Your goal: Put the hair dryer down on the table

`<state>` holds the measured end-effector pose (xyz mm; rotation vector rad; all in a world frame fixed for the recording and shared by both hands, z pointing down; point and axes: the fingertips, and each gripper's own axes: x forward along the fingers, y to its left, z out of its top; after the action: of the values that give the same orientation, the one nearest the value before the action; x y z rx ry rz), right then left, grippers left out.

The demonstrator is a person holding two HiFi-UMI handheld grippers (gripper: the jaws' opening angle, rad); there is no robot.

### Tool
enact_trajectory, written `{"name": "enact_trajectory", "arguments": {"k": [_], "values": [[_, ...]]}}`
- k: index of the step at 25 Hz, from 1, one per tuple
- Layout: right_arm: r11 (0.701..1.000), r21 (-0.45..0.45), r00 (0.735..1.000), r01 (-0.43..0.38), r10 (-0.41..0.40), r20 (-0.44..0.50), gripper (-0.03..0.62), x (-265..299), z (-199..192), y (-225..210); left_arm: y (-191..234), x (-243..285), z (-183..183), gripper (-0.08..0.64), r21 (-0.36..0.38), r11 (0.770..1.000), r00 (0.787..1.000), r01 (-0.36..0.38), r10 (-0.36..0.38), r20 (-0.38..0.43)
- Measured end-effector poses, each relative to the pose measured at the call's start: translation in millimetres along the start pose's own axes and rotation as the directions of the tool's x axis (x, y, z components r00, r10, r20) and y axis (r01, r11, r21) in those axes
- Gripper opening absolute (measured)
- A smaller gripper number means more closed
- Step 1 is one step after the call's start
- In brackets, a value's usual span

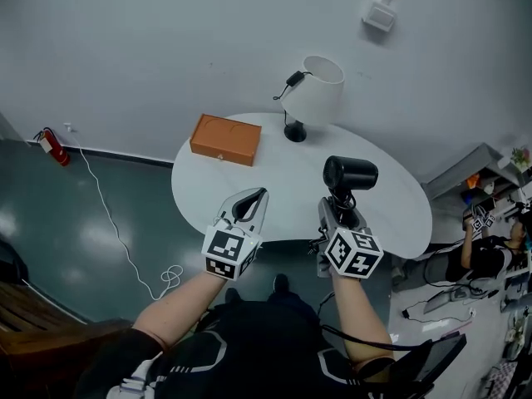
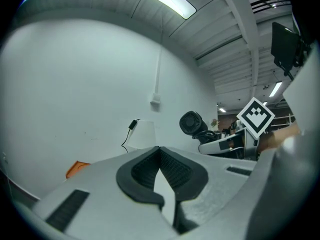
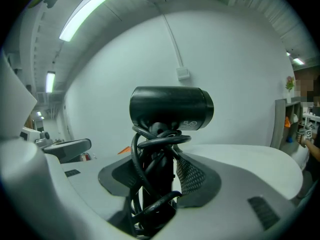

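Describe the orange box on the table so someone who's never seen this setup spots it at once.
Start at the white oval table by the pale wall. On its far left part lies the flat orange-brown rectangular box, left of the white-shaded lamp. It is the only coloured, boxy thing there.

White wall (image 1: pixel 166 40), glossy dark teal floor (image 1: pixel 100 223). White oval table (image 1: pixel 274 181) by the wall, white-shade lamp (image 1: pixel 320 90) on it. Fire extinguisher (image 1: pixel 51 146) at wall base. Ceiling strip light (image 3: pixel 90 9) on.
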<state>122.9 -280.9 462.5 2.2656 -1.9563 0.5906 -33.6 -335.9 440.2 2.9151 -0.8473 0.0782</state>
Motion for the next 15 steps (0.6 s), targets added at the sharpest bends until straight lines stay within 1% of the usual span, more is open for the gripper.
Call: {"name": "enact_trajectory", "arguments": {"k": [6,9,10,13,15], "values": [[1.000,0.018,0.997,-0.020,0.021,-0.080,0.232,41.6,-18.8,-9.0,8.9,18.6,-10.9,0.005,0.017,1.000,0.999,-0.015,0.016,-0.028],[0.999,0.026,0.992,-0.027,0.030,-0.121,0.232,64.8,-26.3,-15.1,17.3,26.8,-12.9,0.005,-0.023,0.999,0.998,-0.041,0.040,-0.046],[0.999,0.023,0.990,-0.027,0.030,-0.137,0.232,73.3,-29.0,-17.4,19.7,30.0,-13.2,0.005,-0.019,0.999,0.997,-0.050,0.049,-0.054],[0.999,0.033,0.982,-0.030,0.035,-0.185,0.232,97.2,-37.6,-24.0,24.3,41.2,-17.9,0.005,0.028,0.997,0.995,-0.069,0.071,-0.073],[0.999,0.041,0.977,-0.035,0.042,-0.207,0.232,111.6,-42.9,-27.3,26.8,47.3,-21.5,0.005,0.019,0.997,0.994,-0.073,0.074,-0.076]]}}
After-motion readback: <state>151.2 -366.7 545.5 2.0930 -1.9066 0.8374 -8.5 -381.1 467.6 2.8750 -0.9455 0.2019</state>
